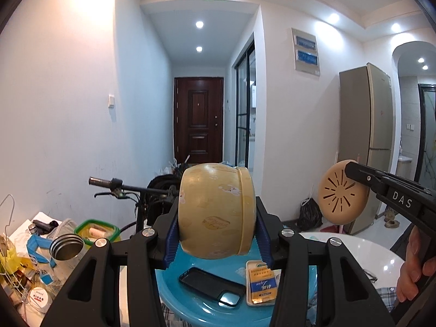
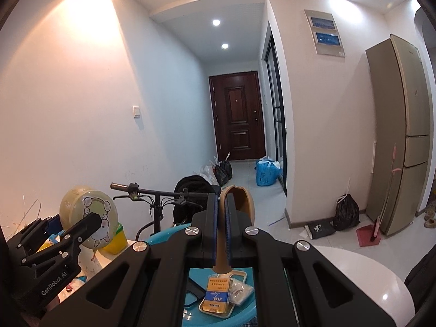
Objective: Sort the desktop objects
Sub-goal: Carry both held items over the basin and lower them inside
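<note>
Between the blue ribbed fingers (image 1: 171, 241) of the left gripper (image 1: 216, 241) a round yellow tin with pale cartoon prints (image 1: 216, 209) is pinched, lying on its side with its lid towards three o'clock in the left wrist view. In the right wrist view the same tin is seen at nine o'clock, its bear-printed end face turned to the camera.

Pressed almost together, the fingers (image 2: 213, 231) of the right gripper (image 2: 222, 234) are clamped on the thin rim of a tan domed plastic cover with slotted vents (image 2: 239, 200), which is held on edge and rises past the fingertips towards twelve o'clock. From the left wrist view this cover is seen at three o'clock, its radial slots facing the camera, with the person's hand (image 1: 414, 269) on the gripper handle at four o'clock.

Below both grippers, at six o'clock, a round blue plastic basin (image 1: 174, 291) is set on the white glossy table (image 1: 362, 250). Inside the basin a black phone case (image 1: 212, 286) is laid beside a yellow and blue flat packet in a clear case (image 1: 261, 283), just apart from it.

At eight o'clock in the left wrist view an open metal flask (image 1: 66, 246), a green-rimmed food box (image 1: 96, 230) and blue tape scraps (image 1: 38, 248) are heaped among clutter. Behind them, at ten o'clock, a black scooter handlebar (image 1: 122, 188) is seen against the white wall.
</note>
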### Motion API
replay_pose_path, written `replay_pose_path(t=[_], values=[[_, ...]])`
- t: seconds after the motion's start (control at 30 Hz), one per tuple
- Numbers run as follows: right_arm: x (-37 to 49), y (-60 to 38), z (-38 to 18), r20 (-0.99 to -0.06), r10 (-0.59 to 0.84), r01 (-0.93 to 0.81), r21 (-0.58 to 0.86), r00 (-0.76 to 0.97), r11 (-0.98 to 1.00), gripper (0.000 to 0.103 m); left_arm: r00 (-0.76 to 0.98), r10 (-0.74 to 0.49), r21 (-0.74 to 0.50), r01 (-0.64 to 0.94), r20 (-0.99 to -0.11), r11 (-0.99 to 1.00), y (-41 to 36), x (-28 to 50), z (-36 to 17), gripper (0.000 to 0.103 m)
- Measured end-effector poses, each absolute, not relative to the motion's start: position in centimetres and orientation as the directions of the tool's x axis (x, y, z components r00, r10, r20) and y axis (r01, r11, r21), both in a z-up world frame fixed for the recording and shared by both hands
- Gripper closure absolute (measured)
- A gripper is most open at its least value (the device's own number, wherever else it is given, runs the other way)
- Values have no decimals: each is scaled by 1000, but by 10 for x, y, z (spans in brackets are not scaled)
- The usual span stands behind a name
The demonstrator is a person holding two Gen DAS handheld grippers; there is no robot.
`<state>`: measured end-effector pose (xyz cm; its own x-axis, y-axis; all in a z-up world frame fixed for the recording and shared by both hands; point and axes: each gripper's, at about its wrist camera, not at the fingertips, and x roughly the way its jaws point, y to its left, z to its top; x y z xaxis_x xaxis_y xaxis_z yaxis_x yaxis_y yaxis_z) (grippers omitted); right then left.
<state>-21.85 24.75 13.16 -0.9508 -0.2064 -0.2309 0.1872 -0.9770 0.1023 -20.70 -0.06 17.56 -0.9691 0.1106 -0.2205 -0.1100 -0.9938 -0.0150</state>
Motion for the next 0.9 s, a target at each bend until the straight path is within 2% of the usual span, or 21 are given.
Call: replay_pose_path(t=[0.3,0.7,0.9], values=[[-238,242,114,-301,-224,206,91,-927,-974,99,-954,105,-15,-105,-281,-994,-3,-225,156,53],[-278,225,69,-451,-229,221,73,-862,-973,99,-898,67,5,-77,-434,-997,7,-273,108,53],[-295,223,46,-521,-230,224,75,-822,-972,99,-846,103,-32,-101,-524,-994,4,-296,84,53]])
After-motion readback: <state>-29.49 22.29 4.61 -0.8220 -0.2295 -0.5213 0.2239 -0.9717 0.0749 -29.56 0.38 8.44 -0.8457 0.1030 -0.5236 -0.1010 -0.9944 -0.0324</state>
